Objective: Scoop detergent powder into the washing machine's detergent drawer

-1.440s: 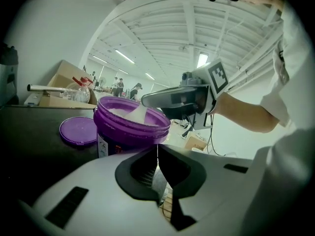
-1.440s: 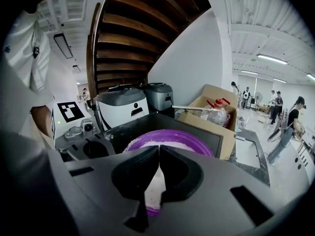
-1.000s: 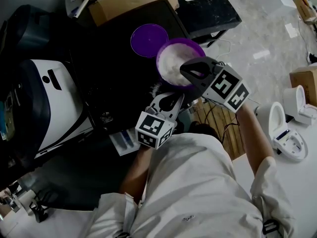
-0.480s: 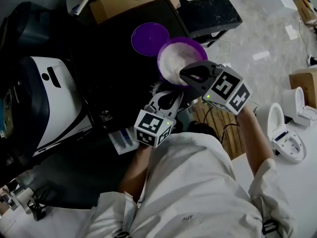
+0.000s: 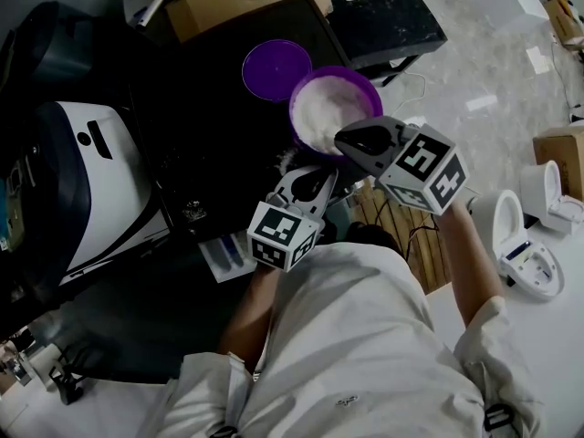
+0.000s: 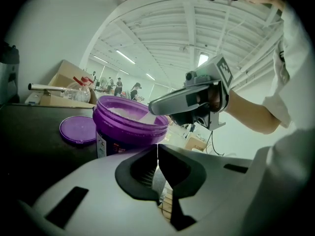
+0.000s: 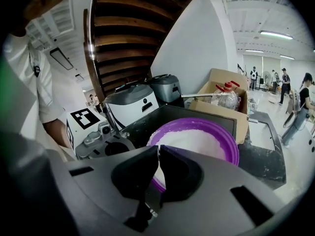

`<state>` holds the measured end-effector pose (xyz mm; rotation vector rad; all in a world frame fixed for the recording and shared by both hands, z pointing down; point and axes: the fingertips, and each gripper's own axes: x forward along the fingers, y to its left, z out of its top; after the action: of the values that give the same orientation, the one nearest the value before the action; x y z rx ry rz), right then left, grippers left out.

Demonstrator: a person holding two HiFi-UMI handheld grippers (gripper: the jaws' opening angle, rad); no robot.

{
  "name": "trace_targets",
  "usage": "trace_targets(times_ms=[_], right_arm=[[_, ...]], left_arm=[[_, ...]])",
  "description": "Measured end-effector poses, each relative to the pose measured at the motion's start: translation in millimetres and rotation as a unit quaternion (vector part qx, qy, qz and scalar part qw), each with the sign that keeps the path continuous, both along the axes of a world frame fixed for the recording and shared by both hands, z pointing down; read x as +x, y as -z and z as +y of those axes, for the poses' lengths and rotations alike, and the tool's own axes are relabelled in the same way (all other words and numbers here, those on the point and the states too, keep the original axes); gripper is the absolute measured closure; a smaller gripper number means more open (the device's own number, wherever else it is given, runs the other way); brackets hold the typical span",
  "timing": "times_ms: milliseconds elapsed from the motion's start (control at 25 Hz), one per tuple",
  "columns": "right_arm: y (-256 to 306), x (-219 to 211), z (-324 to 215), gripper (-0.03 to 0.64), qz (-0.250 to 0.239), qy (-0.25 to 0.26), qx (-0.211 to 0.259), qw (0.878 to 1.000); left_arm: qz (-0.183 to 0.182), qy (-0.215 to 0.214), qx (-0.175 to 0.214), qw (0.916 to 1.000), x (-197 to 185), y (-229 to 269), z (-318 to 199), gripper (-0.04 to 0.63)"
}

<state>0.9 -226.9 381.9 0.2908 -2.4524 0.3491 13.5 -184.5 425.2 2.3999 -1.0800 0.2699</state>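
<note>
So here's where we're at: the purple tub (image 5: 363, 82) sits open on the black table (image 5: 210, 89), near its front edge, and it's full of white detergent powder (image 5: 324, 112). Its lid (image 5: 276, 69) lies flat on the table just beside it, on the far side. Our right gripper (image 5: 341, 138) is up over the near rim of the tub with its nose pointing down into the powder. In the right gripper view its jaws are clamped together with only a thin pale strip between them. From the left gripper view we can see a white piece sticking out of that gripper's tip (image 6: 151, 107) and dipping into the tub, so we're fairly sure it's the scoop (image 6: 142, 116) pinched by its handle, though the shot is too murky to swear by it. Our left gripper (image 5: 315, 177) sits lower, on the near side of the tub and close to it without touching. Its jaws are pressed together with nothing between them, and it looks straight at the tub's wall (image 6: 130, 132). Off to the left there's a white appliance (image 5: 91, 172) with dark trim, and a cardboard box (image 5: 242, 3) stands along the table's far edge behind the lid.
</note>
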Motion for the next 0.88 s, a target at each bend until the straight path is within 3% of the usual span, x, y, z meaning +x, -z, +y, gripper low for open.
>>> trace_targets(times_ms=[520, 880], right_arm=[[1.7, 7.6, 4.6, 0.595, -0.048, -0.081, -0.077, 0.993], [-0.2, 19.0, -8.5, 0.597, -0.112, -0.194, -0.16, 0.961]], left_arm=[[0.0, -0.004, -0.002, 1.0, 6.6, -0.3, 2.0, 0.575], [-0.001, -0.006, -0.001, 1.0, 9.5, -0.8, 1.7, 0.575]])
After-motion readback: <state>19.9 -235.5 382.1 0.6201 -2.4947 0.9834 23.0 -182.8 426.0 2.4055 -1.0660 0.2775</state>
